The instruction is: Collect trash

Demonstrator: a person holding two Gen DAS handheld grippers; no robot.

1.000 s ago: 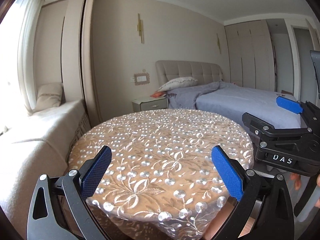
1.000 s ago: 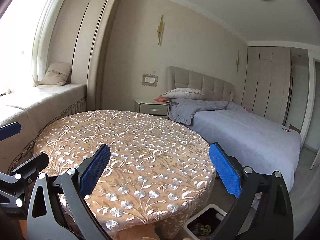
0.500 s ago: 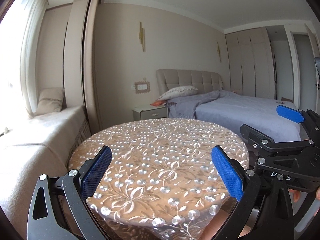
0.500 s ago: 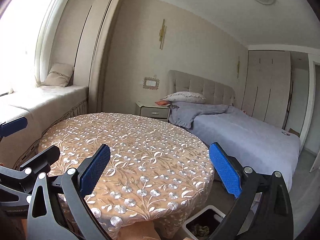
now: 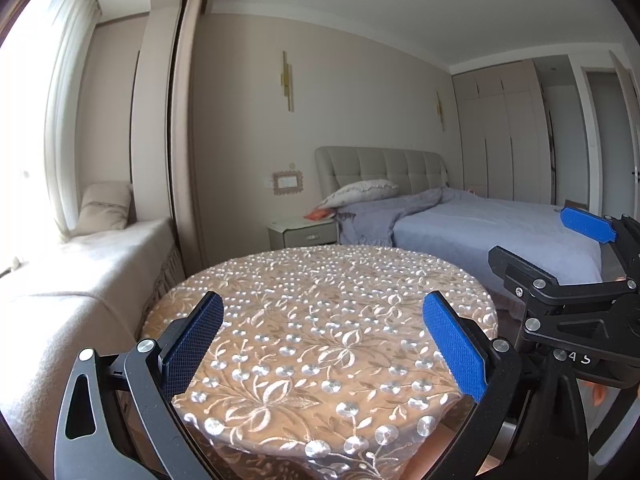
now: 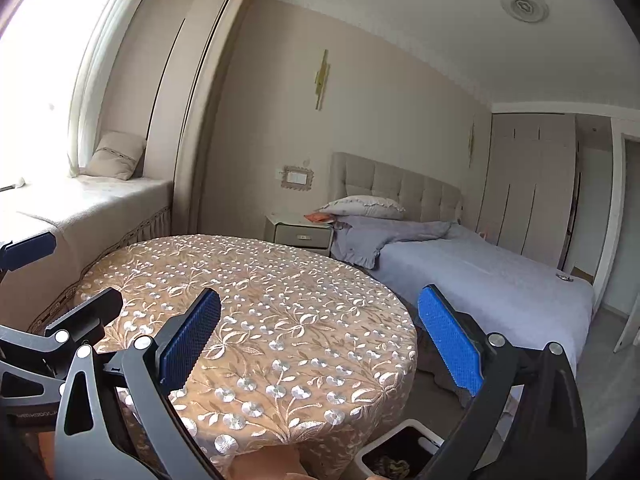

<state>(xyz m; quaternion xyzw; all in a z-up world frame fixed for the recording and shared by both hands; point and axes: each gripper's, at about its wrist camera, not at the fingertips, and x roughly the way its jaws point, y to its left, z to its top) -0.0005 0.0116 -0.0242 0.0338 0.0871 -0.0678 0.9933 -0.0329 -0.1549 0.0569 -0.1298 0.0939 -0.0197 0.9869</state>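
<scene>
A round table point(image 5: 320, 320) with a tan embroidered cloth stands in front of both grippers; it also shows in the right wrist view point(image 6: 248, 304). I see no trash on its top. My left gripper point(image 5: 324, 344) is open and empty over the table's near edge. My right gripper point(image 6: 320, 340) is open and empty, held to the right of the left one, which shows at the left edge point(image 6: 60, 320). A white bin point(image 6: 400, 456) with dark contents stands on the floor by the table's right front.
A bed point(image 5: 480, 232) with grey bedding lies behind the table on the right. A nightstand point(image 5: 304, 232) stands by the headboard. A cushioned window seat point(image 5: 80, 272) runs along the left. Wardrobes point(image 5: 512, 132) line the far right wall.
Both grippers have tilted upward and drawn back a little, so the table sits lower in view and more ceiling shows. Both stay open and empty.
</scene>
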